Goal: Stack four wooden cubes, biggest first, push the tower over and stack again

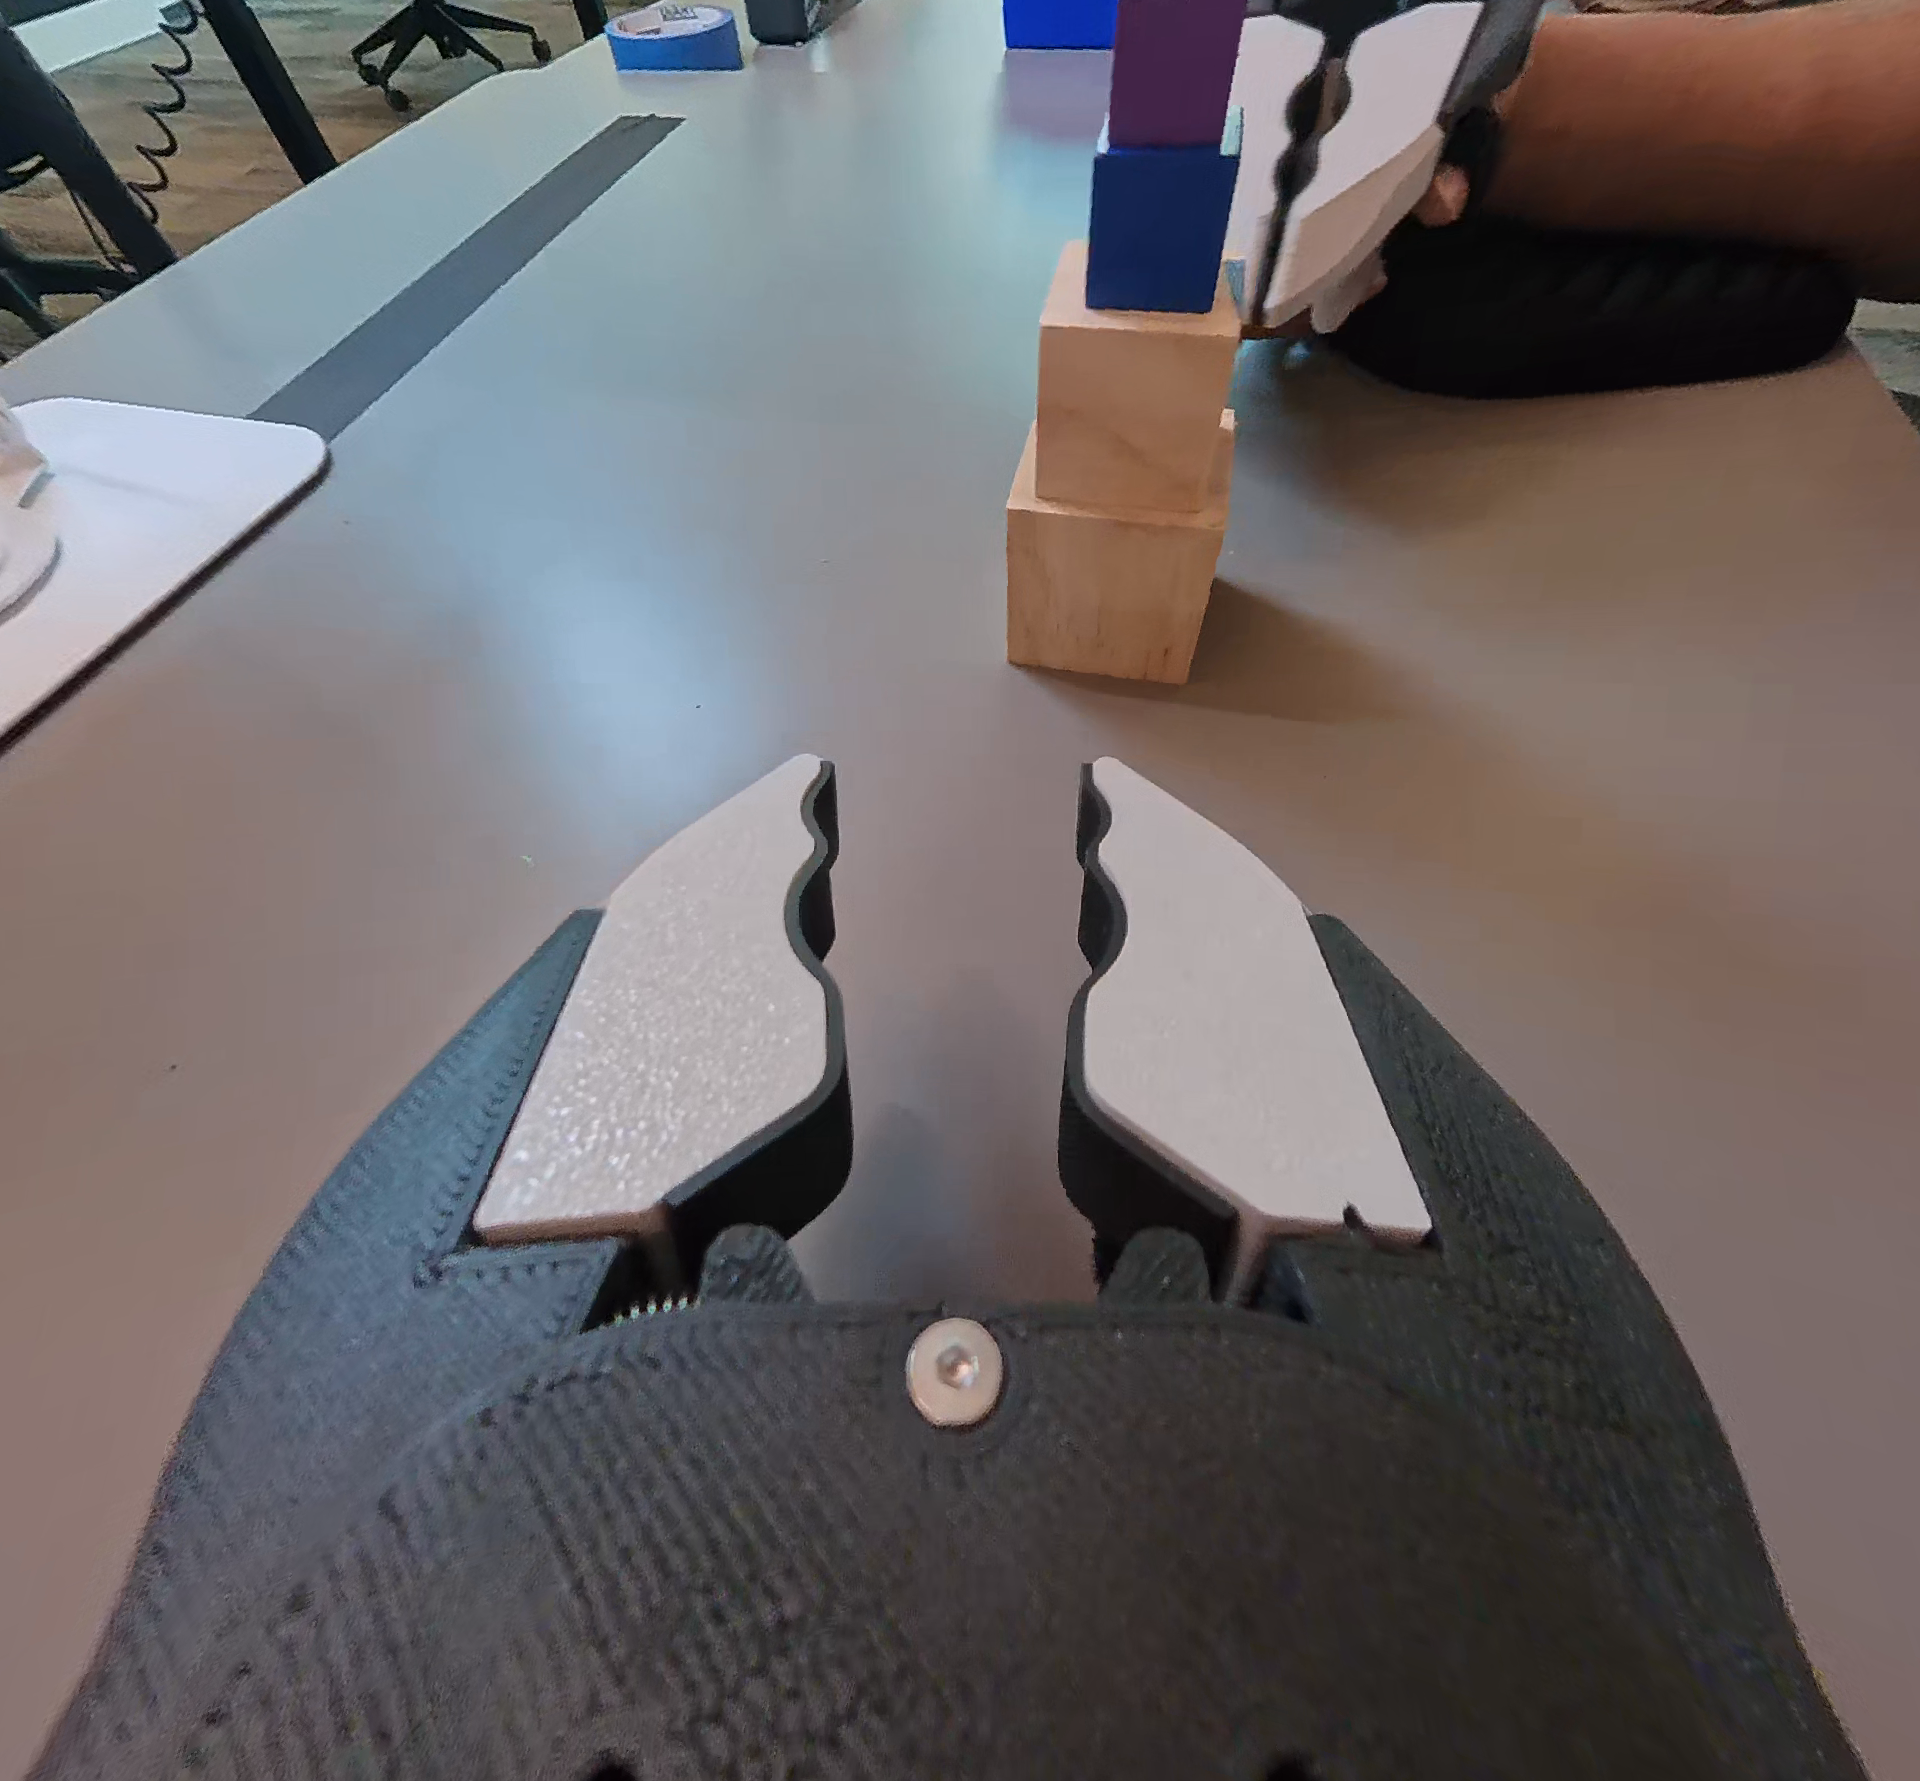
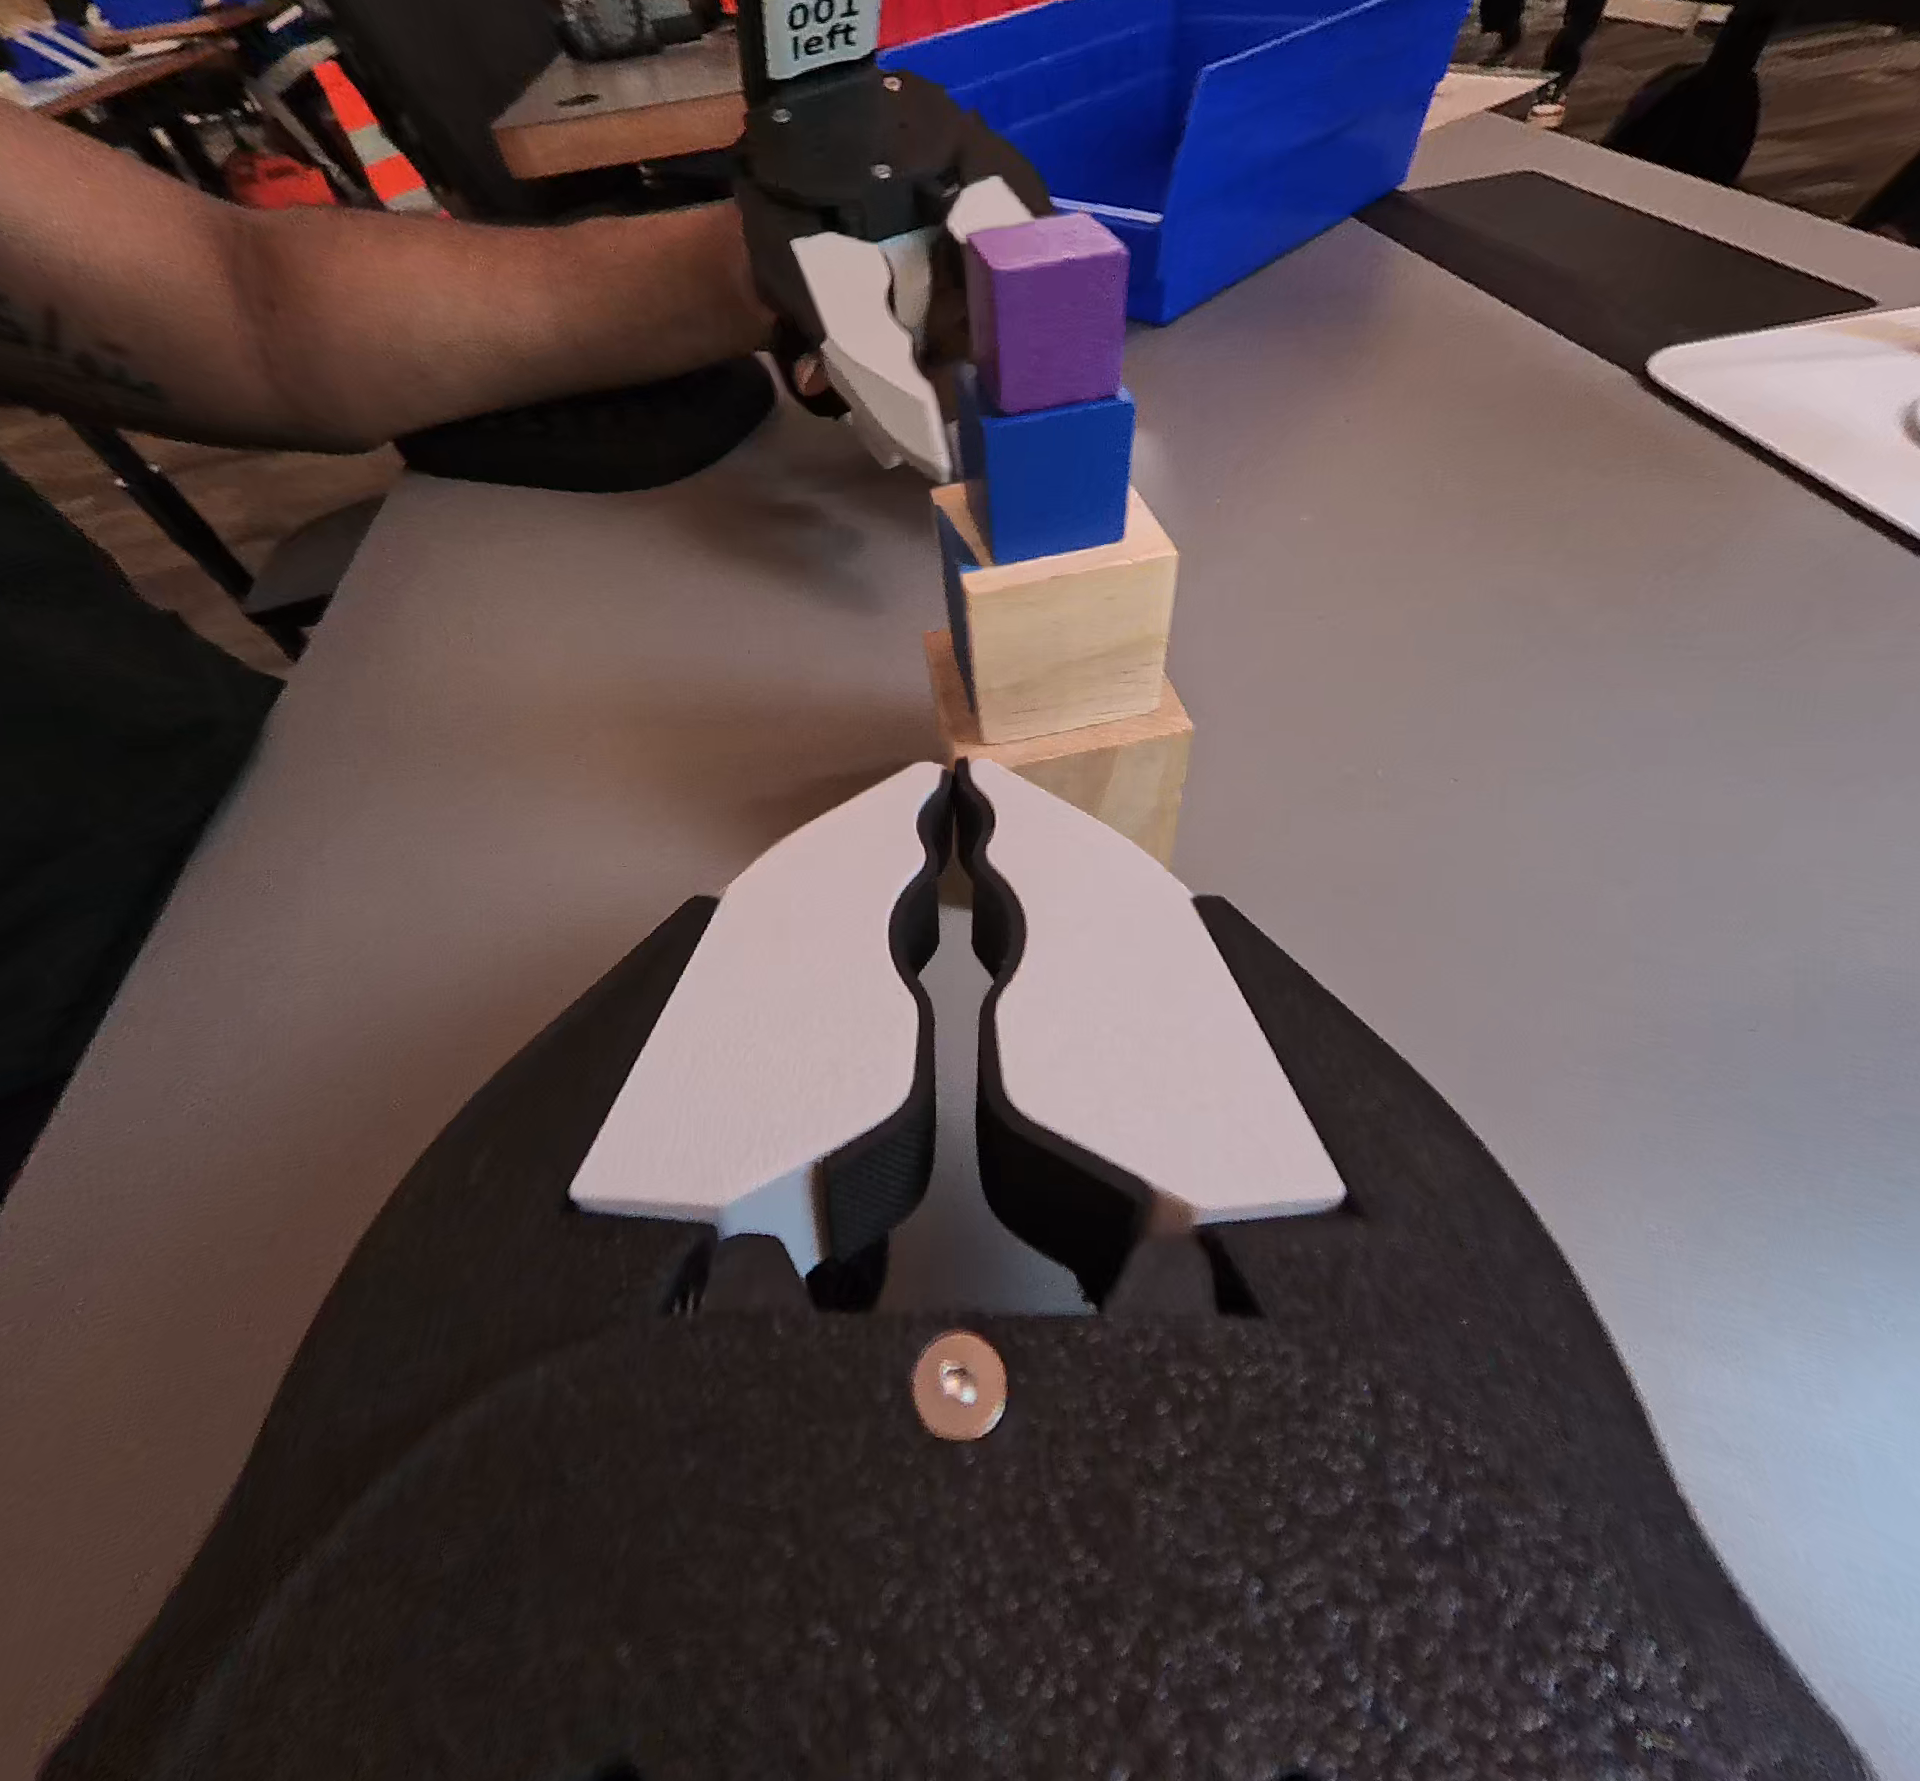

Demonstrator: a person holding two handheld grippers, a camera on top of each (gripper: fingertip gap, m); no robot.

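As it stands, tower (image 2: 1055, 474): four cubes, biggest lowest.
Right hand-held gripper (image 2: 956, 775): fingers together, empty (likely to serve as a blunt pusher).
Left hand-held gripper (image 1: 956, 775): fingers apart, empty.

- Holding left gripper (image 1: 956, 770) low and pointing forward, fingers standing apart, nothing between the pads.
- Pressing right gripper (image 2: 956, 770) fingertips together on air.
- Stretching bare left forearm (image 2: 312, 318) across from the side, gripper pointing down.
- Wrapping right hand (image 1: 1455, 204) around its gripper's body.
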